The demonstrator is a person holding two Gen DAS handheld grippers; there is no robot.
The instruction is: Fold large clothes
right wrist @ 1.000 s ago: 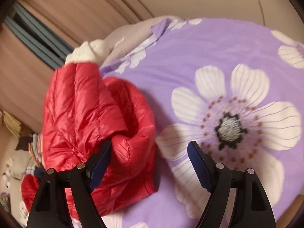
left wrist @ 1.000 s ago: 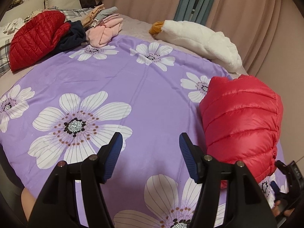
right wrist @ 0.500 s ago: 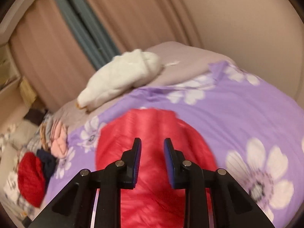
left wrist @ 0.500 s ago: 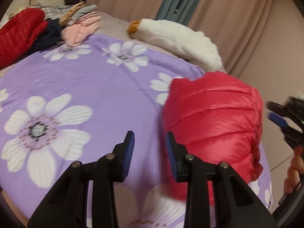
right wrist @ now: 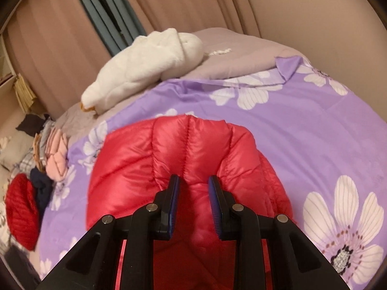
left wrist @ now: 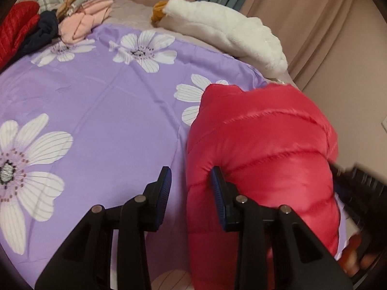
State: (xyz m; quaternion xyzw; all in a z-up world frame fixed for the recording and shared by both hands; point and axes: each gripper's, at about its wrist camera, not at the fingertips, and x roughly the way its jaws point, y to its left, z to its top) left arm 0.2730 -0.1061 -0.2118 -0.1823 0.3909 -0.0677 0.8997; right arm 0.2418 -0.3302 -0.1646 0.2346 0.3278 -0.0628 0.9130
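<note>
A red puffer jacket [left wrist: 261, 140] lies bunched on the right side of a purple flowered bedspread [left wrist: 108, 96]. My left gripper [left wrist: 192, 181] stands at its left edge, open by a narrow gap. Its right finger [left wrist: 217, 188] presses against the jacket's side, and bedspread shows between the pads. In the right wrist view the red puffer jacket [right wrist: 169, 149] fills the middle. My right gripper [right wrist: 193, 183] is shut on a puffed fold of it, with creases running to both pads. The right gripper [left wrist: 355, 181] shows blurred behind the jacket's right side in the left wrist view.
A white plush toy [left wrist: 229, 29] lies along the bed's far edge by the curtains. A pile of pink, navy and striped clothes [left wrist: 79, 21] and another red garment [left wrist: 17, 29] sit at the far left. The wall runs close along the right of the bed.
Both grippers' jaws narrowed from wide open. The left gripper swung right up to the jacket's edge. The right gripper rolled, rose, came over the jacket and closed on a fold.
</note>
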